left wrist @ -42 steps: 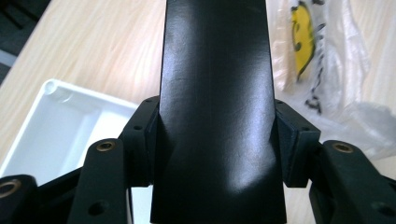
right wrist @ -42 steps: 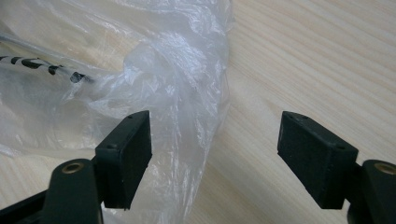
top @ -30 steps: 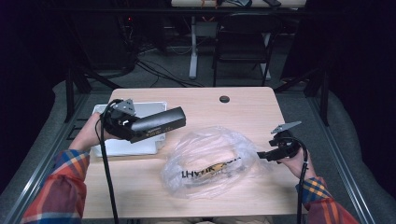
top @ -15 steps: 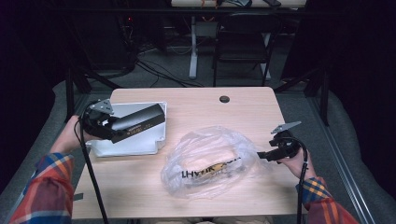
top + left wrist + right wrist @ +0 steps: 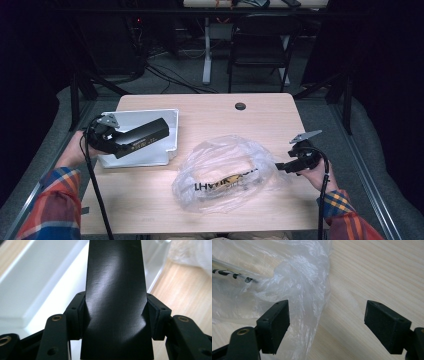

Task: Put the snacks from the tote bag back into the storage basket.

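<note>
My left gripper (image 5: 121, 145) is shut on one end of a long black box (image 5: 142, 137), held low and roughly level over a white tray (image 5: 167, 118) at the table's left. In the left gripper view both pads (image 5: 79, 312) press the sides of the box (image 5: 115, 285), with the tray (image 5: 37, 285) beneath. A crumpled clear plastic bag (image 5: 225, 170) with black lettering lies in the middle of the table. My right gripper (image 5: 280, 167) rests at the bag's right edge. Its jaws (image 5: 327, 325) stand open, and a fold of the bag (image 5: 294, 277) lies by the left pad.
A wooden table (image 5: 260, 120) carries a small black round cap (image 5: 240, 106) near its far edge. A dark chair (image 5: 260, 45) and cables stand on the floor beyond. Bare wood (image 5: 374, 270) lies to the right of the bag.
My left gripper has carried the black box to the left and down, from beside the bag to low over the tray. The right gripper and the bag have stayed put.
</note>
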